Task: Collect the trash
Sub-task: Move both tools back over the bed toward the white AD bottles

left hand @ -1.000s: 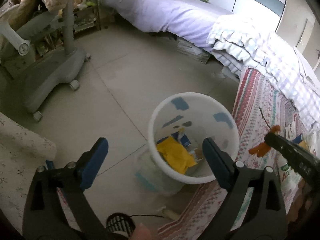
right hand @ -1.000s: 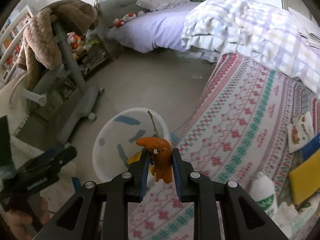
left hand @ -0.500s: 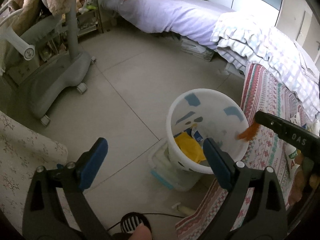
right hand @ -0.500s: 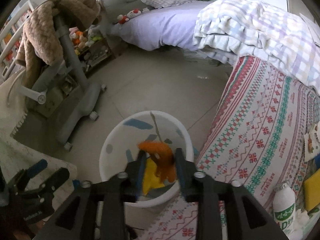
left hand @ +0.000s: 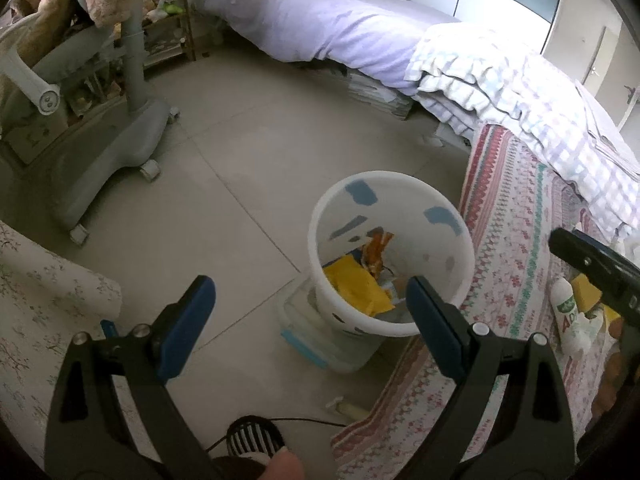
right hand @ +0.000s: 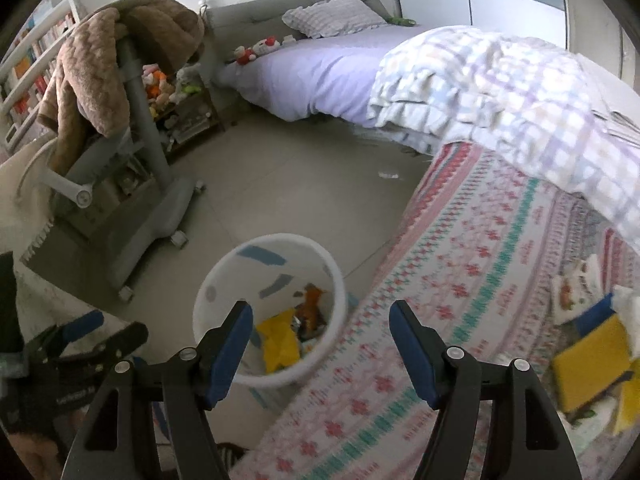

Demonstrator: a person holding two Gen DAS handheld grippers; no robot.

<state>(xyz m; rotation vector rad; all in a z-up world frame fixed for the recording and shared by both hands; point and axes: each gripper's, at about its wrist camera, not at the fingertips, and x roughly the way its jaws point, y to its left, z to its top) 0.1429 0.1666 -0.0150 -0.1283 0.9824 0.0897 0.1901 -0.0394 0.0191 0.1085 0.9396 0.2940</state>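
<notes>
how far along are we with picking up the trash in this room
Partly done. The white bin already holds an orange peel and a yellow wrapper. Nothing is in hand: the right gripper and left gripper both have their jaws open and empty. Left on the patterned mat: a white bottle, a yellow packet and a snack wrapper.
</notes>
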